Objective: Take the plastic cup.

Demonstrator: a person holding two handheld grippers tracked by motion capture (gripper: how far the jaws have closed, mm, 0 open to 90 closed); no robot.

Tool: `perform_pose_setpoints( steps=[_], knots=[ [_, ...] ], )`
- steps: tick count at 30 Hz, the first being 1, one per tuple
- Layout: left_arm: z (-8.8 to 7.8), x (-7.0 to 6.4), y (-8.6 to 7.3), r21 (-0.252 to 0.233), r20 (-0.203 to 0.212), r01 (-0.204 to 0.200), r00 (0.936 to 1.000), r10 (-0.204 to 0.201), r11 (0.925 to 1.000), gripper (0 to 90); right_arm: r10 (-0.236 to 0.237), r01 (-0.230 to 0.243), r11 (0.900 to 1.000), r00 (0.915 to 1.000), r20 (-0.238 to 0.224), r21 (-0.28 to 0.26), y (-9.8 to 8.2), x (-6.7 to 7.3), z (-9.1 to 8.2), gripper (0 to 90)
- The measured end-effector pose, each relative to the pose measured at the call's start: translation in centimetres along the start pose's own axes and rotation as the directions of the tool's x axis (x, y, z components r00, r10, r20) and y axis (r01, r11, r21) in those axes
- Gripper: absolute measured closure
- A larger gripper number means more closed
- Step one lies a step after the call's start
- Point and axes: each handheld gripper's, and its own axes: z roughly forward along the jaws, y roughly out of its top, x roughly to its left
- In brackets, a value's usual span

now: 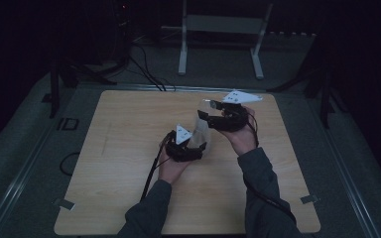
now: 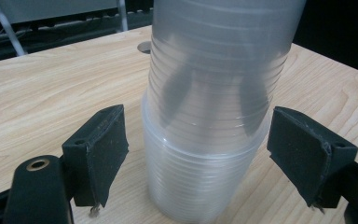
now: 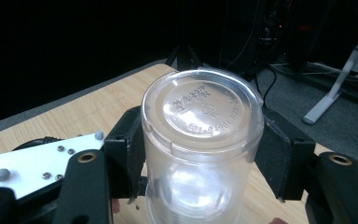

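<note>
jaws of the right gripper (image 3: 200, 154) clamp the upper clear cup (image 3: 200, 140) near its base; the left gripper (image 2: 214, 154) brackets the lower cup (image 2: 200, 186) with wide jaws, pads clear of it. likely step: pulling nested cups apart. next, the left should close before the right lifts. beneath lies a pale wood counter (image 1: 129, 124), the room dark, cables and a white stand (image 1: 218, 34) behind.

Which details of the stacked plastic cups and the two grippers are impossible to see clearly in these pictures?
- Number of cups in the stack of clear cups: left gripper view, ribbed walls blur together and the top edge cuts the stack.
- Embossed print on the top cup's base: right gripper view, too small and glared.
- Contact of the left gripper fingers: gaps show; high view is too dark.
- Stack's foot: right gripper view, cut by the bottom edge.
</note>
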Motion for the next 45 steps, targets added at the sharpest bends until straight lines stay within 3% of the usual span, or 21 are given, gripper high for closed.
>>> perform_pose_setpoints(
  steps=[45],
  knots=[
    [-2.0,-0.2,-0.1,-0.015,0.028,-0.015,0.9995,0.016,0.9998,22.9,0.019,-0.018,0.996,0.9998,0.007,-0.083,0.9,-0.6,-3.4,39.3]
  ],
)
